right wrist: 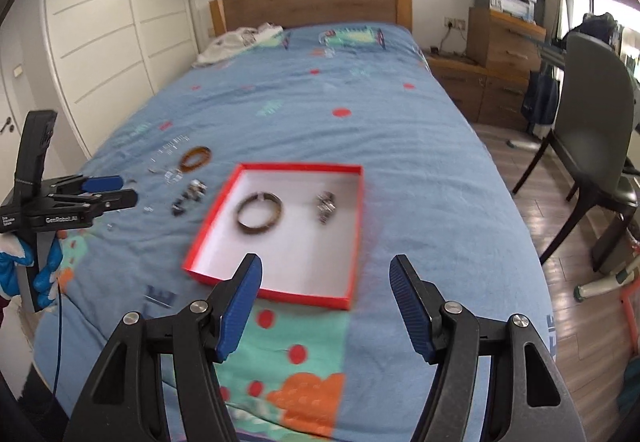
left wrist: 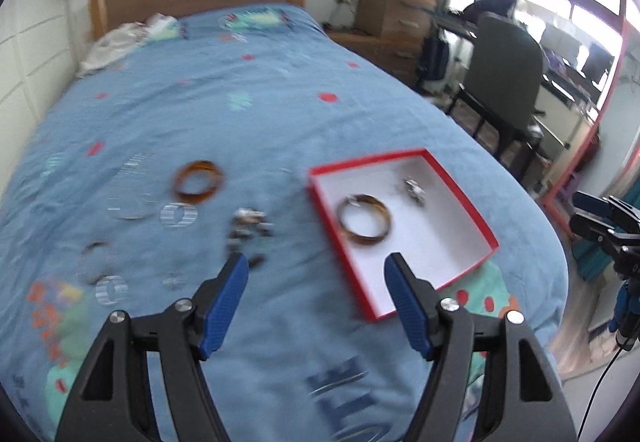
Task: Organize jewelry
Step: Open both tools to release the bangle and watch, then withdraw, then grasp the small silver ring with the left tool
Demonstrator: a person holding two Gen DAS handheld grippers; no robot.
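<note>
A red box with a white inside [left wrist: 448,242] [right wrist: 296,242] lies on the blue bedspread. In it are a brown bangle [left wrist: 363,219] [right wrist: 259,215] and a silver piece [left wrist: 415,191] [right wrist: 326,206]. Left of the box lie an orange bangle [left wrist: 198,181] [right wrist: 195,157], a dark silver chain piece [left wrist: 248,228] [right wrist: 190,195] and a thin bangle [left wrist: 96,262]. My left gripper [left wrist: 316,268] [right wrist: 120,189] is open and empty, hovering between the chain piece and the box. My right gripper [right wrist: 326,268] is open and empty above the box's near edge.
The bed [right wrist: 360,145] has a wooden headboard [right wrist: 312,1] and a white cloth [right wrist: 236,41] near the pillow end. A dark chair [right wrist: 592,145] and wooden drawers [right wrist: 500,57] stand to the right on the wood floor.
</note>
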